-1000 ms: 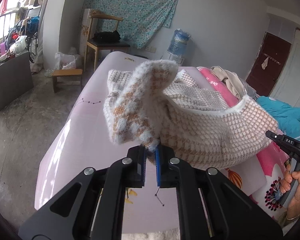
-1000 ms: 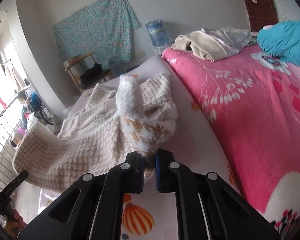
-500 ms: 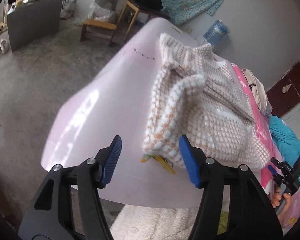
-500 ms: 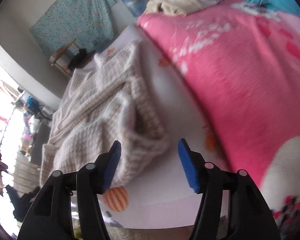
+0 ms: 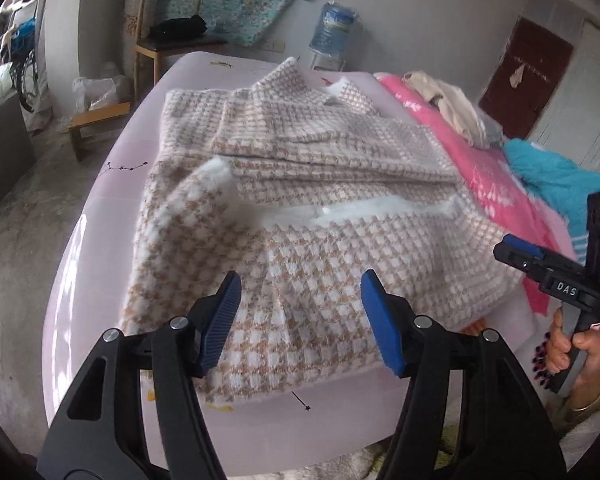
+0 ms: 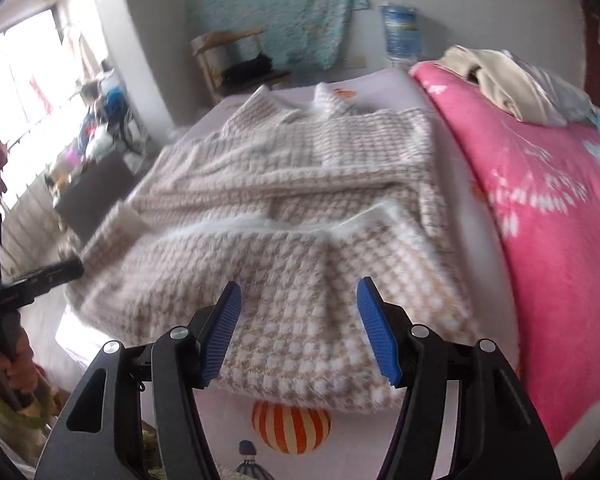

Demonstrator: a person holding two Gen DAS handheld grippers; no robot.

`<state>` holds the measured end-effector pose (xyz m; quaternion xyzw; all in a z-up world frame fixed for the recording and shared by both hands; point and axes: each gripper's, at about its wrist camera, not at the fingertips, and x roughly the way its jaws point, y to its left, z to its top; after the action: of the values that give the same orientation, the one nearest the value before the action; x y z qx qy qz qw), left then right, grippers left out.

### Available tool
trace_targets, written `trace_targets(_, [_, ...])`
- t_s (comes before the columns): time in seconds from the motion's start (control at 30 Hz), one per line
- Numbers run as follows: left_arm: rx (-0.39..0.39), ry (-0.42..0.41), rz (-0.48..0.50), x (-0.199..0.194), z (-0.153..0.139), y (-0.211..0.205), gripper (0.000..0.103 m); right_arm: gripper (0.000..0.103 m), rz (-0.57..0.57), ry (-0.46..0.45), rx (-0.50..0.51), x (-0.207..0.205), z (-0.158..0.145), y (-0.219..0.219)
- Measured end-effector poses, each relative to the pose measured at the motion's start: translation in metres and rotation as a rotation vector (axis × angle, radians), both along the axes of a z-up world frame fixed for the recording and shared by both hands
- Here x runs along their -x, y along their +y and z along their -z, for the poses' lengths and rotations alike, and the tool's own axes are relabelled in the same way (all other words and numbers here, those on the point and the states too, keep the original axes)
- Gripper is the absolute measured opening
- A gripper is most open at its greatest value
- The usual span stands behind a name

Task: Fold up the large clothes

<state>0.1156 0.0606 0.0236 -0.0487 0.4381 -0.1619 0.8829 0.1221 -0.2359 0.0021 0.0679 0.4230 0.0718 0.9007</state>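
A beige and white houndstooth sweater (image 5: 308, 208) lies on the pale pink bed sheet (image 5: 112, 200), its near part folded back over itself with a white fuzzy hem across the middle. It also shows in the right wrist view (image 6: 300, 216). My left gripper (image 5: 300, 316) is open and empty, just above the sweater's near left edge. My right gripper (image 6: 298, 320) is open and empty above the near right edge. The right gripper also appears at the right of the left wrist view (image 5: 560, 276), held in a hand.
A pink floral blanket (image 6: 540, 208) covers the bed to the right, with a pile of beige clothes (image 6: 500, 80) and a teal cloth (image 5: 556, 176) on it. A wooden chair (image 5: 168, 32), a low stool (image 5: 96, 120) and a water bottle (image 5: 334, 28) stand beyond the bed.
Both grippers were shut on the sweater's hem and held it up; they have opened and let go. The lifted part now lies folded over the sweater.
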Motion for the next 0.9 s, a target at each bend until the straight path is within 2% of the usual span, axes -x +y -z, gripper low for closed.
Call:
trace_targets(0.1, [-0.068, 0.062, -0.051, -0.011, 0.024, 0.004, 0.059, 0.059, 0.050, 0.100, 0.016, -0.008, 0.027, -0.015])
trace_targets(0.17, [-0.050, 0.102, -0.095, -0.018, 0.036, 0.018, 0.059, 0.059, 0.072, 0.150, -0.072, -0.010, 0.039, -0.034])
trace_targets(0.23, [0.021, 0.111, -0.117, -0.020, 0.036, 0.033, 0.059, 0.059, 0.073, 0.146, -0.115, -0.009, 0.034, -0.041])
trace_targets(0.3, [0.019, 0.092, -0.143, -0.020, 0.031, 0.040, 0.059, 0.059, 0.071, 0.142, -0.102, -0.011, 0.025, -0.042])
trace_targets(0.37, [0.025, 0.062, -0.160, -0.021, 0.023, 0.043, 0.059, 0.059, 0.048, 0.119, -0.132, -0.014, 0.015, -0.038])
trace_targets(0.5, [0.134, 0.028, -0.062, -0.026, 0.010, 0.025, 0.059, 0.059, -0.014, 0.104, -0.185, -0.032, 0.012, -0.023])
trace_targets(0.53, [0.136, 0.036, -0.031, -0.030, 0.012, 0.015, 0.059, 0.059, -0.016, 0.111, -0.179, -0.037, 0.015, -0.020])
trace_targets(0.63, [0.054, 0.085, 0.022, -0.039, 0.027, -0.014, 0.056, 0.058, -0.014, 0.149, -0.156, -0.051, 0.029, -0.012])
trace_targets(0.7, [-0.003, 0.103, 0.026, -0.042, 0.038, -0.025, 0.055, 0.039, -0.028, 0.185, -0.148, -0.058, 0.038, -0.007])
trace_targets(0.77, [-0.050, 0.073, 0.017, -0.040, 0.042, -0.031, 0.050, 0.030, -0.031, 0.176, -0.091, -0.058, 0.040, 0.000])
trace_targets(0.8, [-0.069, 0.062, 0.013, -0.039, 0.042, -0.032, 0.045, 0.020, -0.038, 0.174, -0.063, -0.056, 0.040, 0.004])
trace_targets(0.83, [-0.097, 0.048, 0.006, -0.038, 0.043, -0.034, 0.034, 0.017, -0.044, 0.170, -0.047, -0.055, 0.039, 0.007])
trace_targets(0.87, [-0.123, 0.033, 0.000, -0.037, 0.043, -0.035, 0.031, 0.009, -0.049, 0.167, -0.033, -0.054, 0.039, 0.010])
trace_targets(0.9, [-0.122, 0.023, 0.005, -0.035, 0.042, -0.034, 0.022, 0.007, -0.050, 0.158, -0.004, -0.053, 0.037, 0.014])
